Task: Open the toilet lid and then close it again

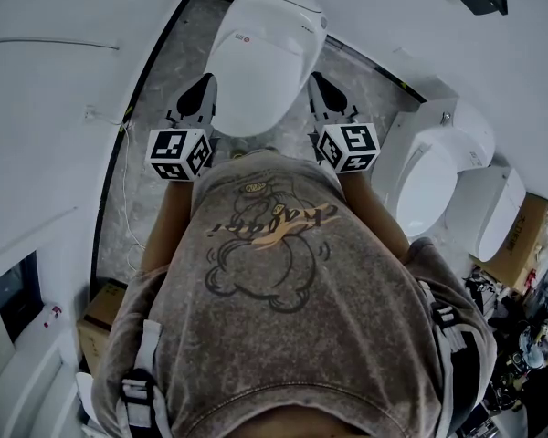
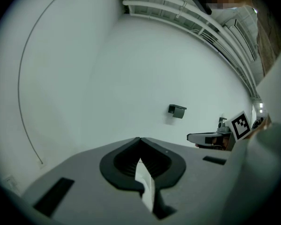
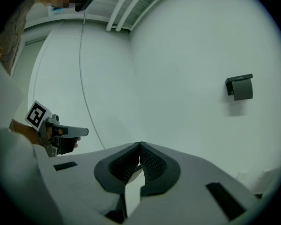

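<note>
- Fingers (image 2: 122, 162) of the left gripper (image 2: 140, 138) are closed tip to tip with nothing held between them. A thin white sliver shows in the gap behind the tips, and I cannot tell what it is.
- From the head view this gripper lies just beside the left edge of the toilet lid (image 1: 265, 53), its marker cube (image 1: 178, 153) nearer the person. Whether the tip touches the lid cannot be told.
- Its own view looks at a plain white wall with a small black holder (image 2: 177, 110) fixed on it.
- The toilet lid lies down over the bowl, between the two grippers, with a small red mark near its back left. The toilet stands on a grey mottled floor (image 1: 178, 53).
- On the right gripper (image 3: 139, 144) the fingers are also pressed together at the tips and carry nothing, and again a pale strip shows in the gap behind them.
- That gripper sits just beside the lid's right edge and points the same way as the left one. Contact with the lid is unclear here too.
- Two more white toilets (image 1: 434, 167) stand farther right, side by side.
- A cardboard box (image 1: 521, 240) is at the far right.
- The person's printed shirt (image 1: 283, 272) fills the lower middle of the head view.
</note>
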`<control>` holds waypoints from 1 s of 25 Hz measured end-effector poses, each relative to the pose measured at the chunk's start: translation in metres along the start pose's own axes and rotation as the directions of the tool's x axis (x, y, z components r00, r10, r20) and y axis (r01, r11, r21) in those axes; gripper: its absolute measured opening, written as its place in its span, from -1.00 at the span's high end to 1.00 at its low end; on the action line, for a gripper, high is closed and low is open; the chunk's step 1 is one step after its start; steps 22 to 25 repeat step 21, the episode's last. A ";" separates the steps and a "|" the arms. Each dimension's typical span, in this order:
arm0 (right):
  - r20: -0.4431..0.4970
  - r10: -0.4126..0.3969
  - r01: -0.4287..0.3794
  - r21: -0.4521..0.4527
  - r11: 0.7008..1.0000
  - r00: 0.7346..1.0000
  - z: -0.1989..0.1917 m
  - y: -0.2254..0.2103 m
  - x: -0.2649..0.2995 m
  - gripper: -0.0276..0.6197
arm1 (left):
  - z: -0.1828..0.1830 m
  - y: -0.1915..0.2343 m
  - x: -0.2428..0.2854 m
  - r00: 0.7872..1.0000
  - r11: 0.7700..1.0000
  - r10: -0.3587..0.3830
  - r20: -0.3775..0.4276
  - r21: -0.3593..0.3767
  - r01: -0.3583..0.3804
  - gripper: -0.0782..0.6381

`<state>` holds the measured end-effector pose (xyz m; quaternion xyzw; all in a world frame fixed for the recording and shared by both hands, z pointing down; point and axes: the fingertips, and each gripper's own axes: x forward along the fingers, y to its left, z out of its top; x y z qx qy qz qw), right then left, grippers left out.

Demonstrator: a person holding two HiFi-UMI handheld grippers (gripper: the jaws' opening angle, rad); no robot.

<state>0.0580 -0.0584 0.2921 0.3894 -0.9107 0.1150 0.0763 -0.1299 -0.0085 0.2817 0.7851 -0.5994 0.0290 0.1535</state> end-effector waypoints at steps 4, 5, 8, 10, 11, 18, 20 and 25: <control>-0.005 0.005 -0.005 -0.005 1.000 1.000 -0.002 0.002 0.001 0.83 | -0.001 0.001 -0.003 1.000 1.000 0.009 0.000 -0.005 -0.009 0.76; -0.005 0.005 -0.005 -0.005 1.000 1.000 -0.002 0.003 0.001 0.83 | -0.001 0.001 -0.004 1.000 1.000 0.010 0.000 -0.006 -0.010 0.76; -0.004 0.004 -0.004 -0.007 1.000 1.000 -0.001 0.004 0.002 0.83 | -0.001 0.002 -0.005 1.000 1.000 0.014 0.005 -0.011 -0.014 0.76; -0.005 0.004 -0.004 -0.007 1.000 1.000 -0.002 0.003 0.003 0.83 | -0.001 0.002 -0.005 1.000 1.000 0.017 0.008 -0.013 -0.017 0.76; -0.005 0.004 -0.004 -0.005 1.000 1.000 -0.002 0.002 0.002 0.83 | -0.001 0.002 -0.005 1.000 1.000 0.019 0.008 -0.014 -0.019 0.76; -0.006 0.004 -0.004 -0.009 1.000 1.000 -0.002 0.001 0.003 0.83 | -0.003 0.003 -0.005 0.999 0.999 0.037 -0.009 -0.023 -0.038 0.76; -0.006 0.004 -0.005 -0.011 1.000 1.000 -0.002 0.001 0.003 0.83 | -0.002 0.003 -0.005 0.999 0.999 0.036 -0.005 -0.026 -0.036 0.76; -0.006 0.005 -0.005 -0.011 1.000 1.000 -0.002 0.001 0.003 0.83 | -0.002 0.003 -0.005 0.999 0.999 0.034 -0.003 -0.027 -0.034 0.76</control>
